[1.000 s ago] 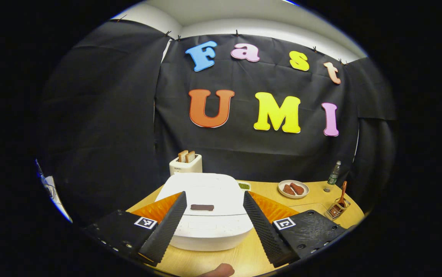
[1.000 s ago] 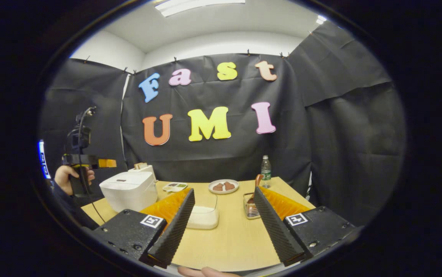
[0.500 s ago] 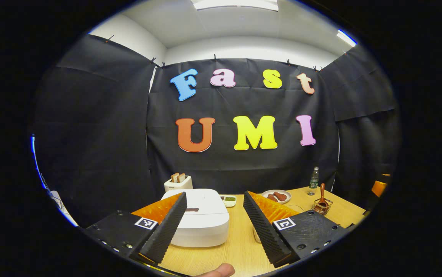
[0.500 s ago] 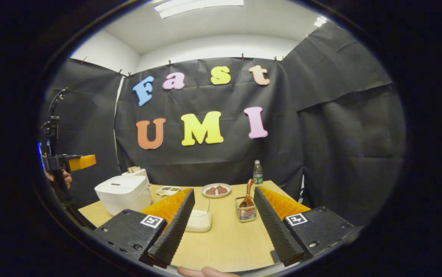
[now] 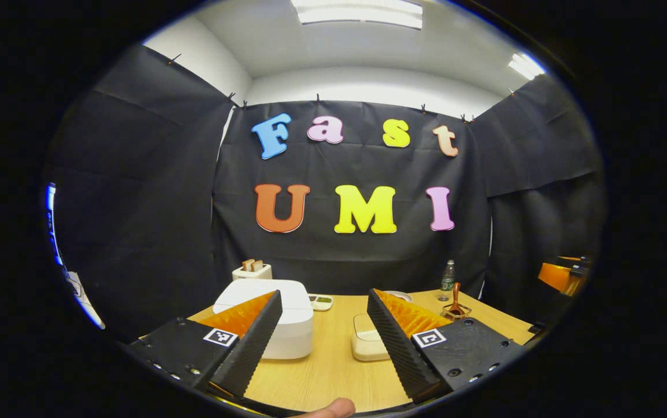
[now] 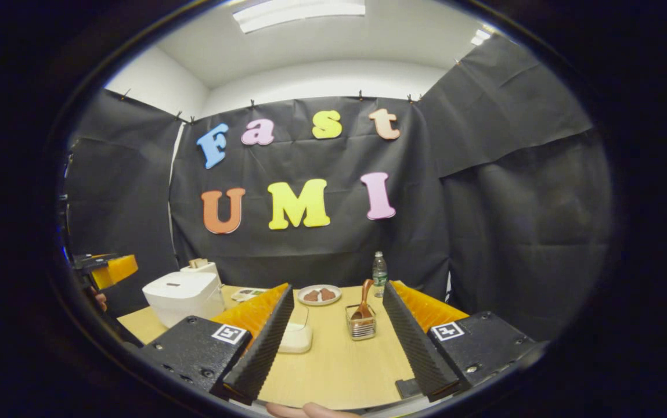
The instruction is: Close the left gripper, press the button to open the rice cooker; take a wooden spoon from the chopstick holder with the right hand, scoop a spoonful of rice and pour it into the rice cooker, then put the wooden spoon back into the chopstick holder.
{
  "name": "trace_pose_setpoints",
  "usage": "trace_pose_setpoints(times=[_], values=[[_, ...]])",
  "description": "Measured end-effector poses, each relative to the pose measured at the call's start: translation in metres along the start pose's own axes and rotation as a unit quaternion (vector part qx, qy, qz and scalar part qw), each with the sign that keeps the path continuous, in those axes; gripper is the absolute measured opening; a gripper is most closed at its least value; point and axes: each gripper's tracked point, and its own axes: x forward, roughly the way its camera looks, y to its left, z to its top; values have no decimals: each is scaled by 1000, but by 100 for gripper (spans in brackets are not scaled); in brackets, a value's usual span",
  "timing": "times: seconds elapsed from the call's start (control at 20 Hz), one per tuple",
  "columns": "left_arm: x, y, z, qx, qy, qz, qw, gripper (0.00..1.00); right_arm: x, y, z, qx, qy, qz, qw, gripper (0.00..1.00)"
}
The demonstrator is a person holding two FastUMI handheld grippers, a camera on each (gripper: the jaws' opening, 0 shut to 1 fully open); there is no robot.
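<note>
The left hand-held gripper (image 5: pixel 324 342) hangs above the near edge of the light wooden table (image 5: pixel 327 377) with its two fingers spread wide and nothing between them. Beyond its left finger the white rounded rice cooker (image 5: pixel 278 316) sits with its lid down, and behind that stands a small white toaster (image 5: pixel 251 270) with slices of bread in its slots. A clear lidded container of white rice (image 5: pixel 366 345) rests on the table just beside the right finger. The right hand-held gripper (image 6: pixel 336 342) is likewise held wide open and empty over the near edge of the table. Between its fingers, farther back, stands the square wire chopstick holder (image 6: pixel 360 328) with the brown wooden spoon (image 6: pixel 364 302) upright in it, handle up. Behind the holder are a round white plate with brown pieces of food (image 6: pixel 319 294) and a small clear plastic bottle with a green label (image 6: pixel 378 267). In the right gripper view the rice cooker sits at the table's left side.
</note>
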Motion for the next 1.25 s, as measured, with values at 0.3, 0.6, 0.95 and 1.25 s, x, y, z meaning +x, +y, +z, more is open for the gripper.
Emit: trace_pose_setpoints(times=[0.3, 0.6, 0.95, 1.25], values=[[-11, -1, 7, 24, -14, -7, 1000, 93, -17, 8, 20, 8, -37, 8, 999, 100], [-16, 6, 16, 8, -31, -3, 999, 93, -13, 14, 14, 11, -25, 17, 999, 100], [-20, 7, 15, 24, -36, -4, 999, 93, -14, 19, 15, 7, -27, 23, 999, 100], [-19, -2, 11, 34, -31, -19, 999, 93, -12, 23, 8, -1, -17, 30, 999, 100]])
